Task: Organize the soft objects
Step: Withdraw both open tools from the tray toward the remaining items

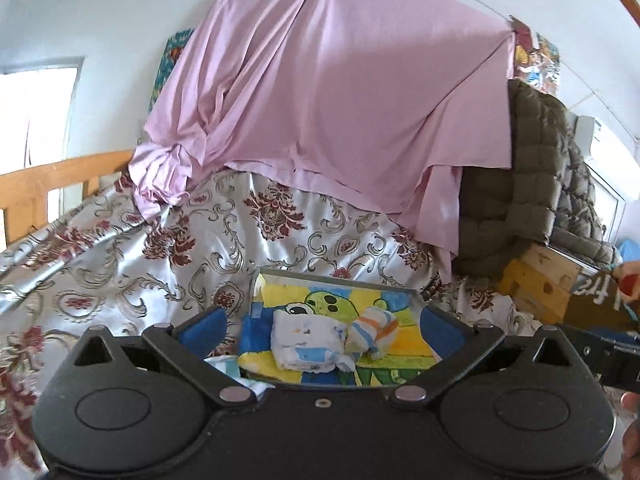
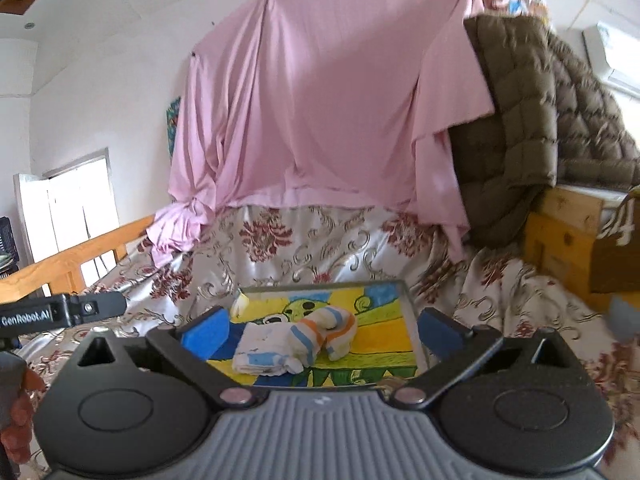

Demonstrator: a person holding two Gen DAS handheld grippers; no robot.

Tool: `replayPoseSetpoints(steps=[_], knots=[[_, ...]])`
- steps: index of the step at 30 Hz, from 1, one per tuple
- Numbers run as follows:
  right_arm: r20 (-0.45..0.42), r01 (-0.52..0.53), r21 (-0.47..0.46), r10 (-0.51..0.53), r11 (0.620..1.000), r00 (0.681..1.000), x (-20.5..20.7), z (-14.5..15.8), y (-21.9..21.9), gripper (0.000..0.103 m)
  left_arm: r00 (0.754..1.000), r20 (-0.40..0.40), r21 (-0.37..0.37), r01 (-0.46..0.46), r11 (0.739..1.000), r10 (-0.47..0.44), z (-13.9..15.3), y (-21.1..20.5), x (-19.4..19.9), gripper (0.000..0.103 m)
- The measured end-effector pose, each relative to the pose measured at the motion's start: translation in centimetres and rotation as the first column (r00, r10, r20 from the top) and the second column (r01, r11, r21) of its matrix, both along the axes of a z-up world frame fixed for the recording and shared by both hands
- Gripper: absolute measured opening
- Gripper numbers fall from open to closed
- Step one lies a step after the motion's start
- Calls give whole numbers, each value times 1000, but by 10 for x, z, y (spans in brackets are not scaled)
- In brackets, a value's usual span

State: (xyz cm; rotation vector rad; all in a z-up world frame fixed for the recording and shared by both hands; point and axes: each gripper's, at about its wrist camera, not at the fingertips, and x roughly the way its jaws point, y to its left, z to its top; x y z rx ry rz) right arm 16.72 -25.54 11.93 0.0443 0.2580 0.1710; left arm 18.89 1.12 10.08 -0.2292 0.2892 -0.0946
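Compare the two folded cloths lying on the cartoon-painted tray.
The white folded cloth with blue patches lies flat as a squarish stack; the orange-and-blue striped cloth is bunched into a rounder roll. The white one looks larger and sits left; the striped one leans against its right edge. Both are soft fabric resting on the cartoon-painted tray, untouched by either claw.

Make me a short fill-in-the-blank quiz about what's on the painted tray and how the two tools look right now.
1. Two folded cloths lie on the tray, which is painted with a green ____.
2. The striped cloth has blue and ____ stripes.
3. The white cloth and the striped cloth are ____ each other.
4. The left tool and right tool are both ____ and empty.

Missing words: frog; orange; touching; open
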Motion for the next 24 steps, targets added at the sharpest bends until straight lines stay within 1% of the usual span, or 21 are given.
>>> replayPoseSetpoints(steps=[3,10,12,14,18,21,24], knots=[[24,22,-13,-22,1000,999,-27,0,6,103,1000,18,21,4,1000,-5,0,-4,-26,102],[34,86,-30,-85,996,996,-74,-14,14,103,999,46,53,-23,998,20,-12,-9,-75,102],[43,107,-55,-105,993,994,-83,-21,19,103,999,31,63,-18,998,16,-21,-9,-83,102],[44,125,-73,-122,989,991,-90,-29,22,103,1000,0,80,-13,997,13,-34,-9,-90,102],[34,163,-66,-161,984,986,-103,-44,24,103,998,-55,131,-8,991,16,-57,-10,-97,102],[22,180,-71,-179,981,984,-109,-55,24,103,998,-62,145,2,989,7,-67,-11,-103,102],[10,194,-73,-193,978,981,-115,-65,25,103,998,-60,149,-14,989,23,-74,-11,-108,102]])
